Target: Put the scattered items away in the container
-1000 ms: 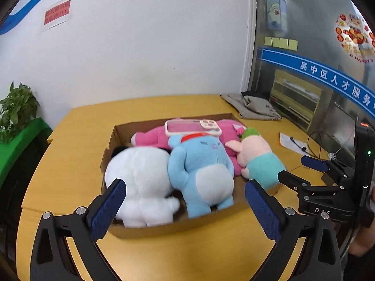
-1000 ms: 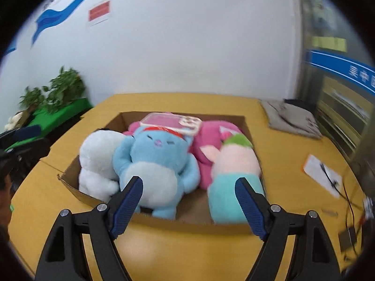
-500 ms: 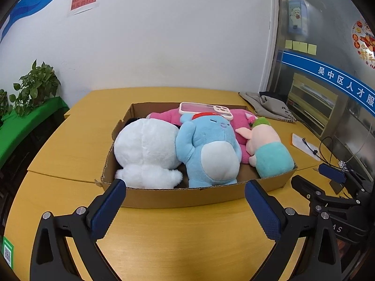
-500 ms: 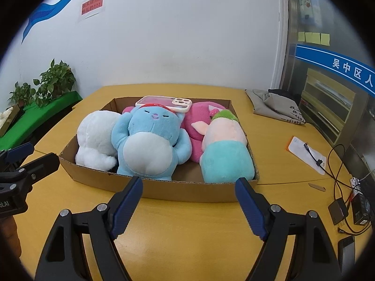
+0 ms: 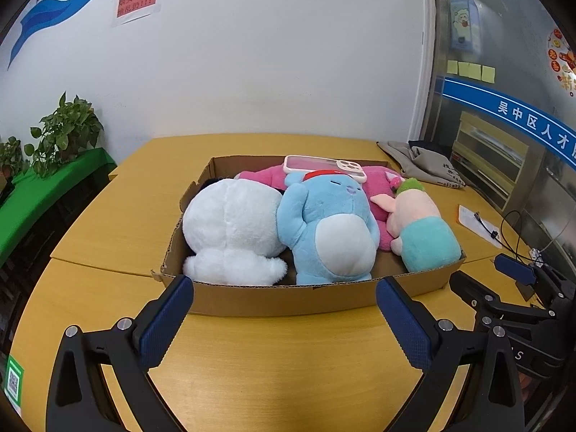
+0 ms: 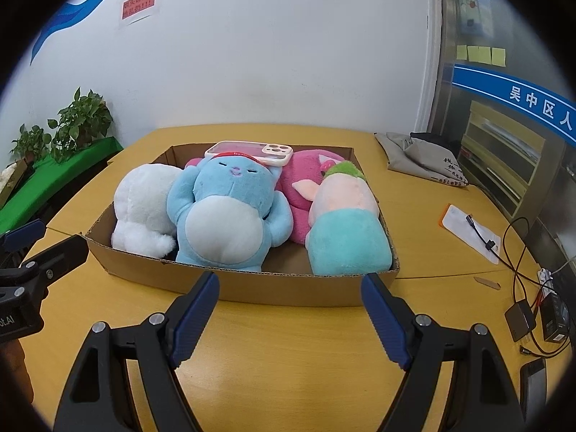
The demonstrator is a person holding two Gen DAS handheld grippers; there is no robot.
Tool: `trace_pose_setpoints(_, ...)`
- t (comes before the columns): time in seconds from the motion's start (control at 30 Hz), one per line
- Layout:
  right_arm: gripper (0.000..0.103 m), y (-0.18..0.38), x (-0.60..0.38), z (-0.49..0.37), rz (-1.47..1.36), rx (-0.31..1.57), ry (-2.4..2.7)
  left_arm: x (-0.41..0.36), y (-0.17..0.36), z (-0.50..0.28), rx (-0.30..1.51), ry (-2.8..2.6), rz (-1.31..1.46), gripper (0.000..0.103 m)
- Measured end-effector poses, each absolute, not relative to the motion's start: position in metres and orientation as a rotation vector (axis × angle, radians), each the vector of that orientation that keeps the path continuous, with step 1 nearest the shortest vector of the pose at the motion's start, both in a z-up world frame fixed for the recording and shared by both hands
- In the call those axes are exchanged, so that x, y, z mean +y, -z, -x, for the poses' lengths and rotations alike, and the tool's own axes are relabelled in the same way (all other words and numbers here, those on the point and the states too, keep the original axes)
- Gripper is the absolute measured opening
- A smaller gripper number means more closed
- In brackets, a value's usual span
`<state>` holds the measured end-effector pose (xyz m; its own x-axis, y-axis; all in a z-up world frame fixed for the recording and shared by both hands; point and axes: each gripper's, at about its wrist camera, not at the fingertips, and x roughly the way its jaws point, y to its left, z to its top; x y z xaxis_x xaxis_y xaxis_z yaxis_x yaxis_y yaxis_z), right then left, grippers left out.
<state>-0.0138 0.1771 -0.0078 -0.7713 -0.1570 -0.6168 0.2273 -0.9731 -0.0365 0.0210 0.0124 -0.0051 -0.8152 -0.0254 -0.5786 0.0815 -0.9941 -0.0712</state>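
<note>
A shallow cardboard box (image 5: 288,298) (image 6: 288,289) stands on the yellow table. Inside lie a white plush (image 5: 232,230) (image 6: 142,208), a blue plush (image 5: 329,230) (image 6: 225,216), a pink plush (image 5: 378,183) (image 6: 306,180) behind it, and a pink-and-teal plush (image 5: 424,234) (image 6: 345,230). A phone in a pink case (image 5: 324,167) (image 6: 250,152) rests on the blue plush's head. My left gripper (image 5: 284,309) and my right gripper (image 6: 289,306) both hover open and empty just in front of the box's near wall. The right gripper (image 5: 489,284) also shows at the left wrist view's right edge.
A grey cloth bag (image 5: 424,165) (image 6: 421,160) lies at the table's back right. A paper with a cable (image 6: 471,232), a black adapter (image 6: 518,318) and a power strip sit at the right. Potted plants (image 5: 64,129) stand on a green ledge at the left.
Both grippers have drawn back from over the box and sunk a little; the box now lies wholly ahead of the fingertips. Both stay open and empty, and the toys have not moved.
</note>
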Motion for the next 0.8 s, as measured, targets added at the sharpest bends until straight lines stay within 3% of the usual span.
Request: trace_pose_setpoints(0.8,0.081,0.014,0.181,0.015,-0.965,0.147,2.776,0.024,0.024,-0.009,0.113,2.916,-1.050,0.103)
